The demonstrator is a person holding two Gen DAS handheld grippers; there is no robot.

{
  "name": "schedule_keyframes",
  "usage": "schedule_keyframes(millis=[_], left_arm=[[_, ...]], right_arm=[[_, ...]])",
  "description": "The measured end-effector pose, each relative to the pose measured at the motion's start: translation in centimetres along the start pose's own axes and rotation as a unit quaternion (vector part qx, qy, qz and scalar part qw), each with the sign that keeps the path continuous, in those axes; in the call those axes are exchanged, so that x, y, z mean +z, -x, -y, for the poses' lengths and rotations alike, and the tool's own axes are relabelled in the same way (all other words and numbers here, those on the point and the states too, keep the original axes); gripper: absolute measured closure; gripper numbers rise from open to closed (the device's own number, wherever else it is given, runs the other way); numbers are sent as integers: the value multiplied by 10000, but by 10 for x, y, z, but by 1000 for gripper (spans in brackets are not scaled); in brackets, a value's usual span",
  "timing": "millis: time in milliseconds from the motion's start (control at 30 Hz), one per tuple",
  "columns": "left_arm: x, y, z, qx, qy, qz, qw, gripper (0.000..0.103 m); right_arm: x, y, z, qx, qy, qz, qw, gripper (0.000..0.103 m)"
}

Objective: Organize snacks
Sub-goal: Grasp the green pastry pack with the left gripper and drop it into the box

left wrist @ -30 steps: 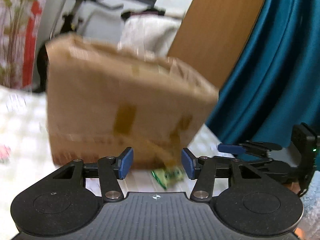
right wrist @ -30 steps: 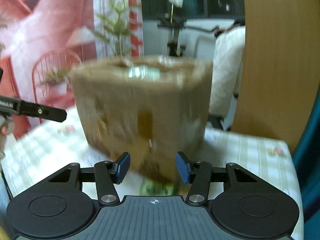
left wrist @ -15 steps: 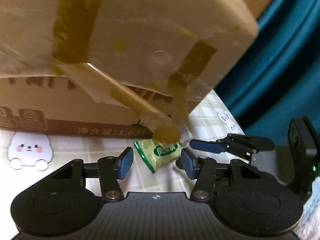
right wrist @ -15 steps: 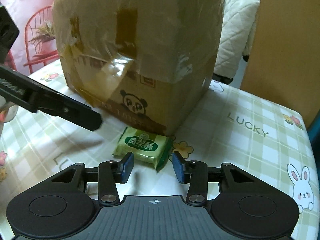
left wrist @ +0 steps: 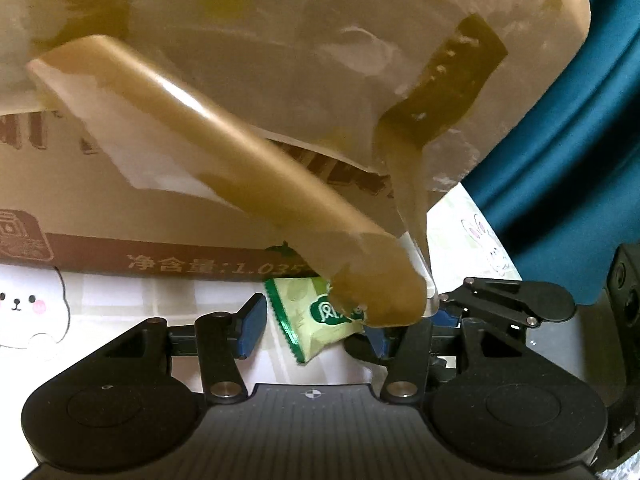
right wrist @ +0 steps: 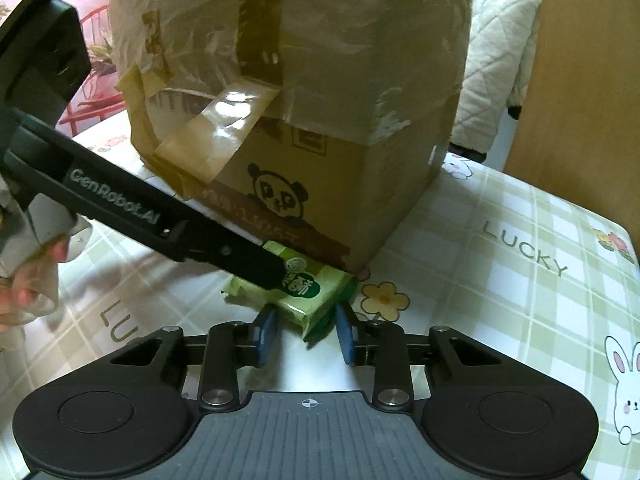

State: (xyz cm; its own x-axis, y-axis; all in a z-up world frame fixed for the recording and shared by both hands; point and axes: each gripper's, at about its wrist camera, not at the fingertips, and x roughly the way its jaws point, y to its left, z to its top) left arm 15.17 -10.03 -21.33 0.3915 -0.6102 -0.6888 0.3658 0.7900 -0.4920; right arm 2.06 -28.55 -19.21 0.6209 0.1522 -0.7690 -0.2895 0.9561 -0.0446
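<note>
A green snack packet (right wrist: 308, 296) lies on the checked tablecloth against the foot of a taped cardboard box (right wrist: 320, 80). My right gripper (right wrist: 306, 332) is low over the cloth, its jaws closing, and both blue pads touch the sides of the packet's near end. From the other side, my left gripper (left wrist: 312, 336) stands open around the same packet (left wrist: 316, 320), not pressing it. A loose tape strip (left wrist: 240, 168) hangs off the box and hides part of the packet. The left gripper's finger (right wrist: 240, 256) lies across the packet's top in the right wrist view.
The table wears a green-checked cloth (right wrist: 500, 280) with rabbits and flowers. A teal curtain (left wrist: 580, 140) hangs at the right, a wooden board (right wrist: 592, 80) stands behind the table, and a quilted white cushion (right wrist: 500, 60) is beyond. A hand (right wrist: 28, 280) holds the left gripper.
Both grippers came down toward the box's foot and closed in on the green packet. The right jaws narrowed onto it. The left jaws kept their width.
</note>
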Motion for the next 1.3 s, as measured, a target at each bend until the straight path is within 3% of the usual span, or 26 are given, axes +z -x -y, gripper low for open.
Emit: schedule_keyframes(millis=[100, 367, 533, 833, 1067, 1300], left_arm=[[-1, -3, 6, -9, -143, -149, 9998, 59], [-27, 25, 5, -47, -100, -147, 9998, 61], [-40, 56, 17, -37, -211, 122, 9997, 61], [-25, 128, 42, -132, -378, 874, 9954, 61], [4, 176, 59, -89, -694, 1488, 9864, 61], [69, 195, 55, 100, -942, 1893, 9773, 61]], right_arm=[[1, 1, -7, 105, 5, -25, 9999, 77], [-5, 17, -49, 125, 301, -46, 9995, 80], [1, 41, -70, 49, 323, 190, 9993, 80], [35, 100, -91, -229, 560, 762, 9953, 80], [85, 134, -96, -355, 800, 1261, 9881, 80], [163, 132, -82, -286, 911, 1668, 9814, 80]])
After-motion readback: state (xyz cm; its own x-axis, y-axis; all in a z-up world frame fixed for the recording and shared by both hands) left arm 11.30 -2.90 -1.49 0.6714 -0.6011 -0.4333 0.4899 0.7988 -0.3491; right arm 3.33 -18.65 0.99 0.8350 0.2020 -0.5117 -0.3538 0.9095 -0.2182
